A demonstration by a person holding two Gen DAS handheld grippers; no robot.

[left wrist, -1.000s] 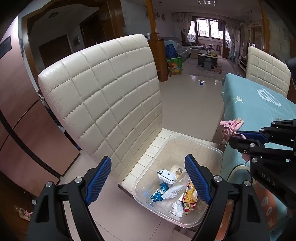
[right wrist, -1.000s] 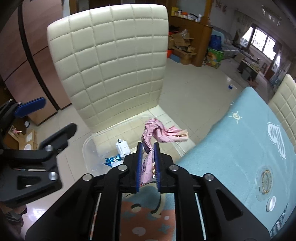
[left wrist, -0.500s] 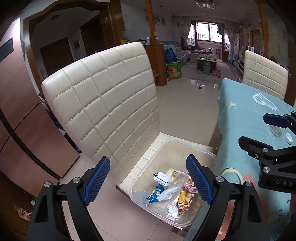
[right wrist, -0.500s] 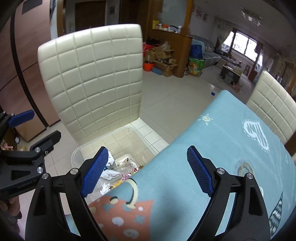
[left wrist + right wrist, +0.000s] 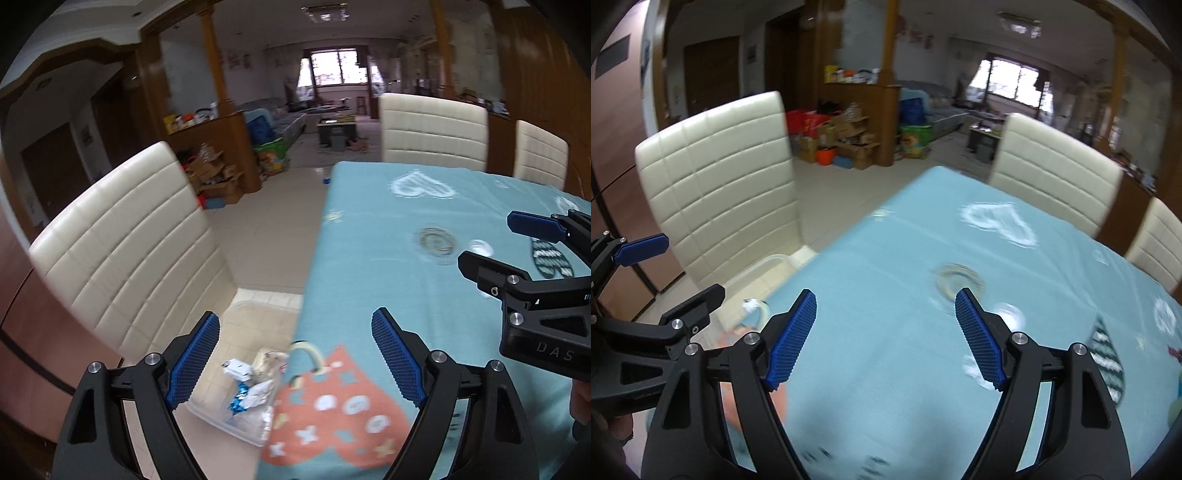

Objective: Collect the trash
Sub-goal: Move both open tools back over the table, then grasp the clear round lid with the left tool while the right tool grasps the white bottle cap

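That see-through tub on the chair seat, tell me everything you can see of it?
The clear plastic tub is a shallow, rounded-corner bin that looks like thin transparent plastic. It rests upright on the seat of the cream quilted chair, beside the edge of the table's blue patterned tablecloth, which hides its right side. Inside lie crumpled wrappers, white, blue foil and pale. Neither gripper touches it.

Left gripper (image 5: 295, 362) gapes empty above table edge (image 5: 314, 258) and trash bin (image 5: 236, 421).

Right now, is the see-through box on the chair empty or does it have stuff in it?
It has stuff in it. The clear box on the cream chair holds crumpled wrappers, white and shiny blue ones.
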